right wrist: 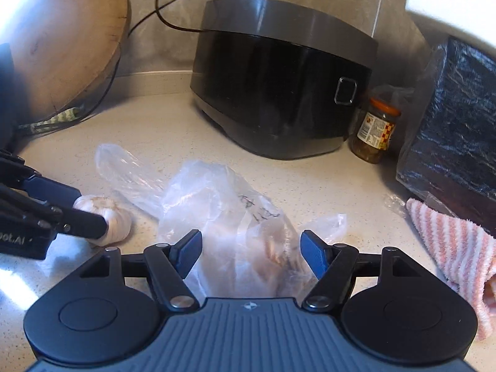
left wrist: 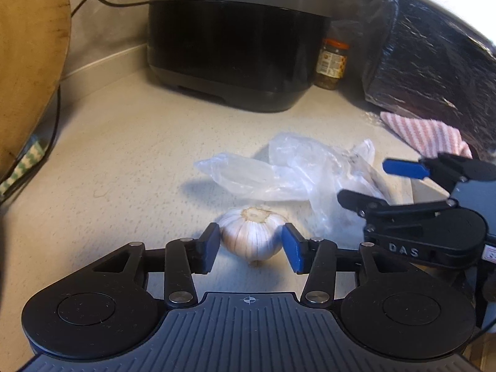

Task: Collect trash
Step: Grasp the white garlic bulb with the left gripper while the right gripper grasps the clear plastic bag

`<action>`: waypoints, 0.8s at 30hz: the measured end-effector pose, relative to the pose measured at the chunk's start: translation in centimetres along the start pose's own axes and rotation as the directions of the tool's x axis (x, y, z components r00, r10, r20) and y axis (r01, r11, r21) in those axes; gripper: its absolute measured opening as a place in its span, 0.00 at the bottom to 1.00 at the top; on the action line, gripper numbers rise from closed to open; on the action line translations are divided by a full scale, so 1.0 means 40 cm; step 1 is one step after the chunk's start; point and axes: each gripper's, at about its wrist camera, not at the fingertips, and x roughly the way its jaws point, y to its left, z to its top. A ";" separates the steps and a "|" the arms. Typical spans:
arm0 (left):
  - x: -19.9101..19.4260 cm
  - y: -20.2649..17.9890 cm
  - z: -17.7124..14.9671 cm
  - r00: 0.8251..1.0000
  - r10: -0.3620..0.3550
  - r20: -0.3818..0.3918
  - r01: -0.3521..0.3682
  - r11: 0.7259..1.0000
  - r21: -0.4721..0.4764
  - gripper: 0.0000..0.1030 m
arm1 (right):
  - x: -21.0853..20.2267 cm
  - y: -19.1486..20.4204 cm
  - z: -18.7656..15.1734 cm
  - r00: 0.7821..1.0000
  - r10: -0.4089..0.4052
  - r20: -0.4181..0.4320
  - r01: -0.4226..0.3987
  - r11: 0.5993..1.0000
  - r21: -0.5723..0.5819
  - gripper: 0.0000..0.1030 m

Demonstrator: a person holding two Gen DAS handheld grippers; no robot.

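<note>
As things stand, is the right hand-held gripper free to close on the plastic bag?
Probably yes: the right hand-held gripper stands open with the plastic bag between its fingers, and nothing blocks it. The garlic sits off to one side.

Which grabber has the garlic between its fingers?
The left gripper. The garlic sits on the counter between its blue pads, which stand just off its sides. The right gripper is open around the crumpled plastic bag instead.

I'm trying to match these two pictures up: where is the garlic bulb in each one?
Left wrist view: the garlic bulb sits low centre, between the left gripper fingers.
Right wrist view: it lies at the left edge, partly behind those same fingers.
Shared landmark: the black cooker at the back.
</note>
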 end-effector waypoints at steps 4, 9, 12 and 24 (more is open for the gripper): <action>0.033 0.002 0.018 1.000 -0.005 -0.020 0.005 1.000 -0.026 0.54 | 0.032 -0.038 0.001 0.999 0.012 -0.053 -0.009 0.998 0.058 0.71; 0.078 -0.003 0.025 0.998 -0.005 -0.069 0.002 0.999 -0.050 0.51 | 0.066 -0.093 -0.015 0.990 0.086 -0.113 -0.060 0.974 0.219 0.72; 0.080 -0.003 0.032 0.999 -0.012 -0.052 0.009 0.998 -0.060 0.49 | 0.061 -0.114 -0.026 0.988 0.115 -0.107 -0.082 0.960 0.269 0.65; 0.040 -0.002 0.021 0.995 -0.093 0.021 0.095 0.991 -0.092 0.46 | -0.036 -0.128 0.000 0.977 0.198 -0.072 -0.174 0.951 0.257 0.17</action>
